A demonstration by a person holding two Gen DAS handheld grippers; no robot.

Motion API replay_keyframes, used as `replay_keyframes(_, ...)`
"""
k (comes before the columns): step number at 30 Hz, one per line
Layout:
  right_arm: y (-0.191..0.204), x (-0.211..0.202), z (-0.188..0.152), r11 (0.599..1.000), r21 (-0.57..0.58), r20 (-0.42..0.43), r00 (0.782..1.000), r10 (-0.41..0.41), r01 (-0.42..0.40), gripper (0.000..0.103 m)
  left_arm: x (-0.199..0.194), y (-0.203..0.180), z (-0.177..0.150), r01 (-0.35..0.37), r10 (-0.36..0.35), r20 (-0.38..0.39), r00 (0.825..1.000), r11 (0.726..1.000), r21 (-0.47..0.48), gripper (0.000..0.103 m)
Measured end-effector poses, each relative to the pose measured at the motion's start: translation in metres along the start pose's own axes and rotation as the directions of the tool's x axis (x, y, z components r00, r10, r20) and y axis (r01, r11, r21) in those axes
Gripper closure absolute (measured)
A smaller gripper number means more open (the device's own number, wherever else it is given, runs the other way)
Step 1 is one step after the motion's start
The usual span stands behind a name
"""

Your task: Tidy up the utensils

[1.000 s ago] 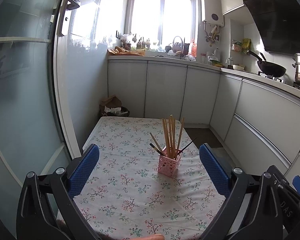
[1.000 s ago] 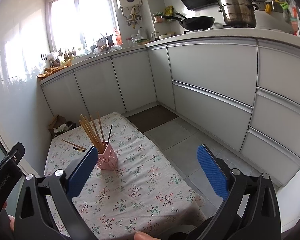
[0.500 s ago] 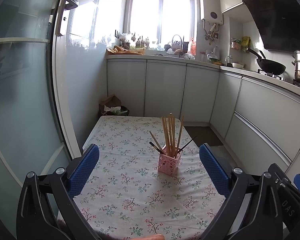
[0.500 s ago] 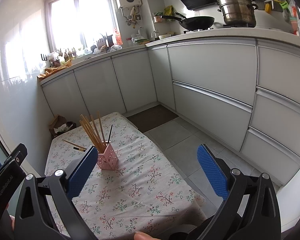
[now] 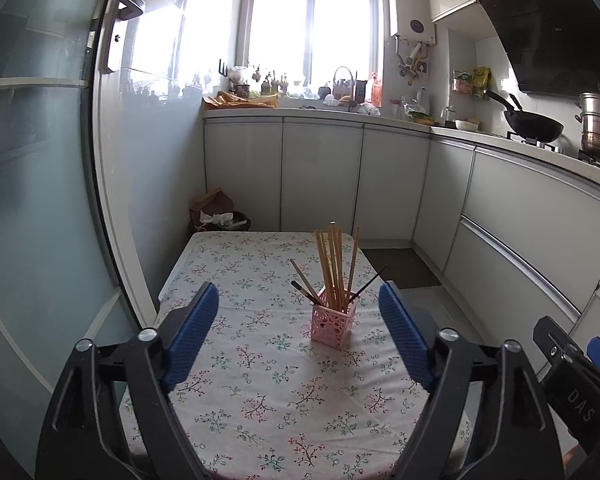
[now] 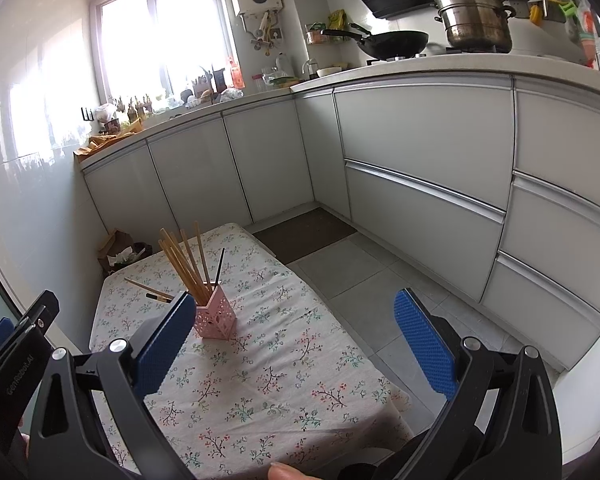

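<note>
The left gripper (image 5: pixel 298 332), jaws just narrowing yet empty, and the right gripper (image 6: pixel 296 344), spread wide, hang near the table's (image 5: pixel 260 420) near edge. Farther off, the pink holder (image 5: pixel 333 326) keeps light, stiff chopsticks (image 5: pixel 334 264), best pinched mid-shaft. Two dark pens (image 5: pixel 306 292) lean outward, likely snagging.

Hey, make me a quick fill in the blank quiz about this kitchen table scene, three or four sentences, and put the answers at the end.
1. The chopsticks stand in a small holder coloured ____.
2. The holder sits on a tablecloth printed with a ____ pattern.
3. The pads of the left tool are coloured ____.
4. Between the pads of the right tool there is ____ held.

Answers: pink; floral; blue; nothing
</note>
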State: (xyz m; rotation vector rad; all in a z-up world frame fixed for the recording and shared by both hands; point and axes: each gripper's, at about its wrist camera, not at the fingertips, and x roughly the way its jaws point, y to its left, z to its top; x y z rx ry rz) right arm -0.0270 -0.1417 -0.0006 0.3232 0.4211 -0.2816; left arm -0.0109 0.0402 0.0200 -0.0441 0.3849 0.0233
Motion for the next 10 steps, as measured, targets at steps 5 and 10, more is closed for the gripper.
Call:
replay_keyframes(5, -0.002, 0.0, -0.001, 1.0, 0.005, 0.0, 1.0, -0.002, 0.002, 0.006, 0.003, 0.011, 0.001, 0.057, -0.057, -0.002, 0.998, 0.995, -0.076, 0.086)
replay_keyframes(10, -0.001, 0.001, -0.001, 1.0, 0.011, -0.003, 1.0, 0.0, 0.0, 0.006, 0.0, 0.004, 0.003, 0.021, -0.021, 0.008, 1.0, 1.0, -0.016, 0.016)
